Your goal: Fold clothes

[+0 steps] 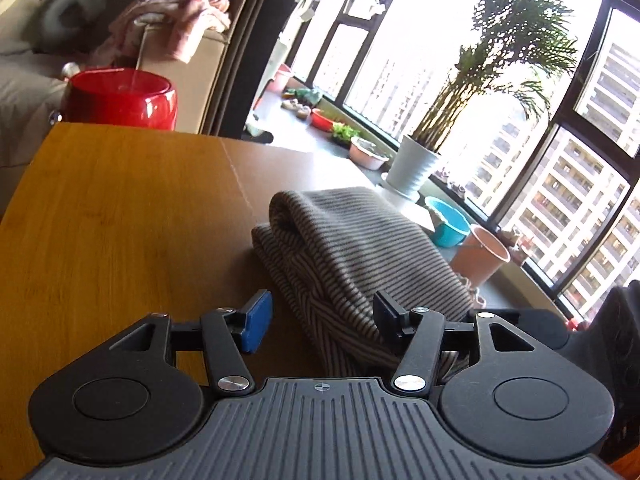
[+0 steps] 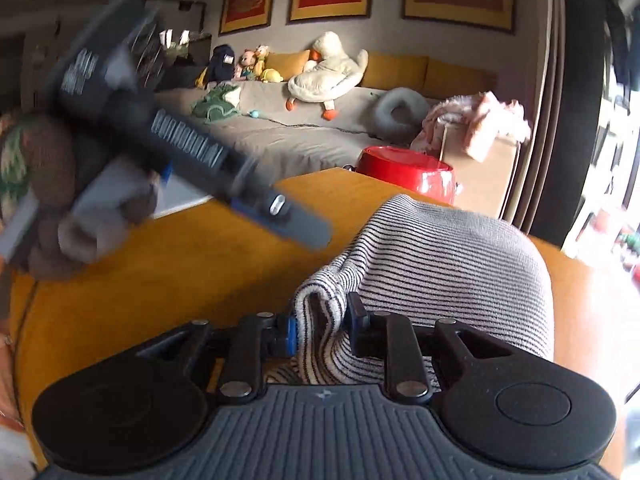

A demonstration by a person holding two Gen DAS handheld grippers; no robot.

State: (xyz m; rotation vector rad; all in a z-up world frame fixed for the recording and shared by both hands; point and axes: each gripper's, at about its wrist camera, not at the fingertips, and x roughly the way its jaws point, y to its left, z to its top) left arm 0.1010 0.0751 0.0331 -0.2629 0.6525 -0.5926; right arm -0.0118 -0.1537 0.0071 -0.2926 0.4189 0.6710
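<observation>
A grey, dark-striped knit garment (image 1: 352, 248) lies bunched in folds on the wooden table (image 1: 120, 220). My left gripper (image 1: 322, 318) is open just above the table. The garment's near edge lies between its fingers and against the right finger (image 1: 386, 314), and the blue pad (image 1: 258, 320) stands apart from the cloth. In the right wrist view my right gripper (image 2: 324, 326) is shut on a folded edge of the garment (image 2: 440, 264), lifting it slightly. The left gripper (image 2: 308, 232) shows blurred at upper left, held by a hand (image 2: 60, 208).
A red pot (image 1: 120, 98) stands past the table's far edge, before a sofa with pink cloth (image 1: 180, 20). A windowsill on the right holds a potted palm (image 1: 414, 168), a blue bowl (image 1: 448, 220) and a pink pot (image 1: 482, 256). Bare wood lies left of the garment.
</observation>
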